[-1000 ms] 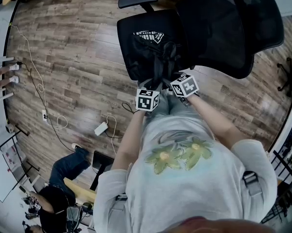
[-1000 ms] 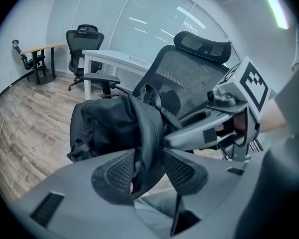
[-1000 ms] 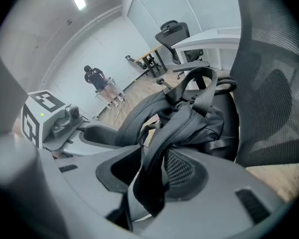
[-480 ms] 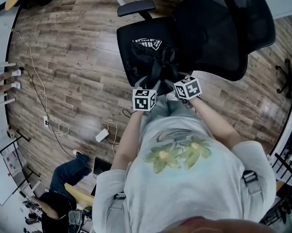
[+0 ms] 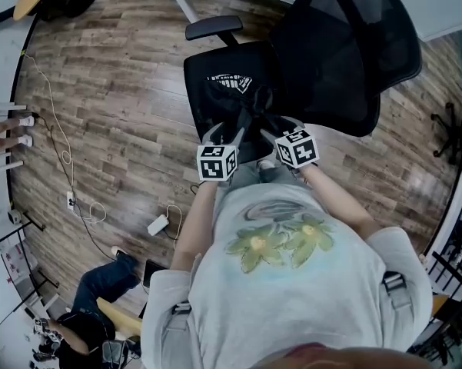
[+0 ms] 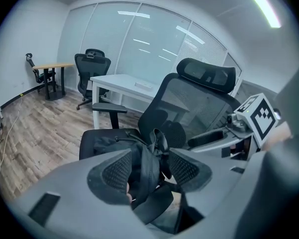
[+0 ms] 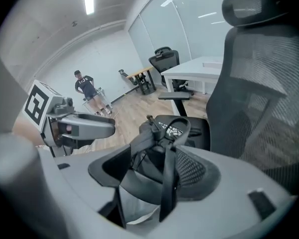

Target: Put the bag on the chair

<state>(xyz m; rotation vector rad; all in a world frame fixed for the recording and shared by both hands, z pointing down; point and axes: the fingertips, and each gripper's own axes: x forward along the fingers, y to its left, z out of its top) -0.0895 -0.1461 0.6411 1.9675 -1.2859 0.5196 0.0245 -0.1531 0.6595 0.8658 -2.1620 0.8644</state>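
Holds left gripper point(image 6: 148, 169) wide open, strap point(image 6: 148, 185) slack between jaws; opening right gripper point(image 7: 156, 169) jaws astride another strap. Black bag point(image 5: 232, 92) on office chair point(image 5: 334, 60) seat, frame centre.

The black bag point(image 5: 232, 91) of soft cloth looks matt and creased, with a white print on it. Its black straps point(image 7: 167, 183) are flat woven webbing with a slight sheen. The black office chair point(image 5: 342, 56) has a padded fabric seat, a back of fine open mesh and a smooth plastic armrest point(image 5: 214, 26). The floor of brown wood planks point(image 5: 115, 75) is grainy and a little glossy. The white table point(image 6: 120, 81) has a smooth matt top.
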